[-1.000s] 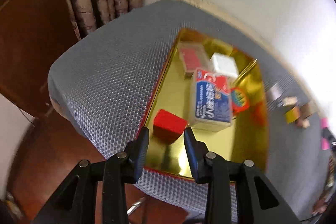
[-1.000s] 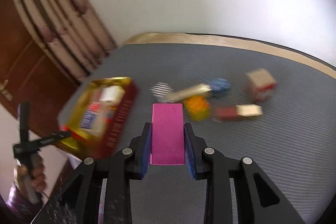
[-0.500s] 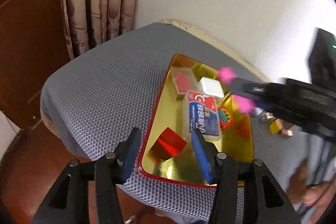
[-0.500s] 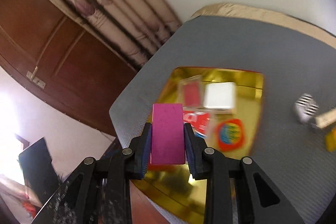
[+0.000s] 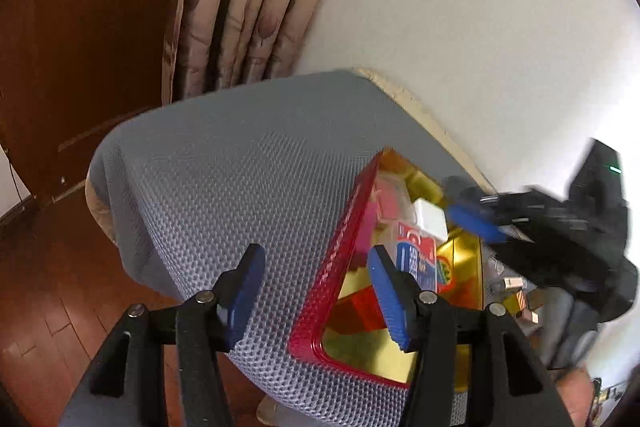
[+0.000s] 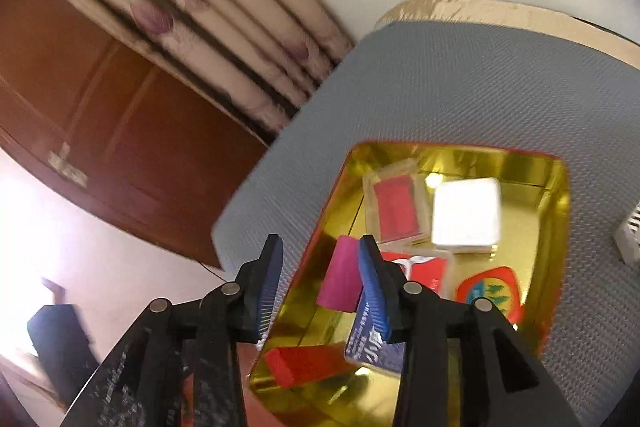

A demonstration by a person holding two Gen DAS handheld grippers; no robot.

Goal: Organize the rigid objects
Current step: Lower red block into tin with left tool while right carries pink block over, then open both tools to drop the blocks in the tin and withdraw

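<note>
A gold tray with a red rim (image 5: 336,259) lies on the grey mesh surface. My left gripper (image 5: 316,291) straddles the tray's near rim with its jaws opening and nothing between them. The red block (image 5: 356,307) rests in the tray just beyond it. My right gripper (image 6: 320,283) hovers over the tray's gold floor (image 6: 540,227), its jaws opening. The pink block (image 6: 340,275) leans tilted against the right pad, loose between the fingers. In the left wrist view the right gripper (image 5: 480,219) reaches in from the right, and the pink block (image 5: 366,223) is by the rim.
In the tray lie a white box (image 6: 466,215), a red card case (image 6: 396,211), a blue and red box (image 5: 416,259) and an orange round label (image 6: 490,291). Small gold and copper pieces (image 5: 516,291) lie right of it. Curtain and wooden door stand behind.
The left gripper opened, let go of the red block and drew back to the tray's rim. The right gripper carried the pink block over the tray and opened; the block now tips loose.
</note>
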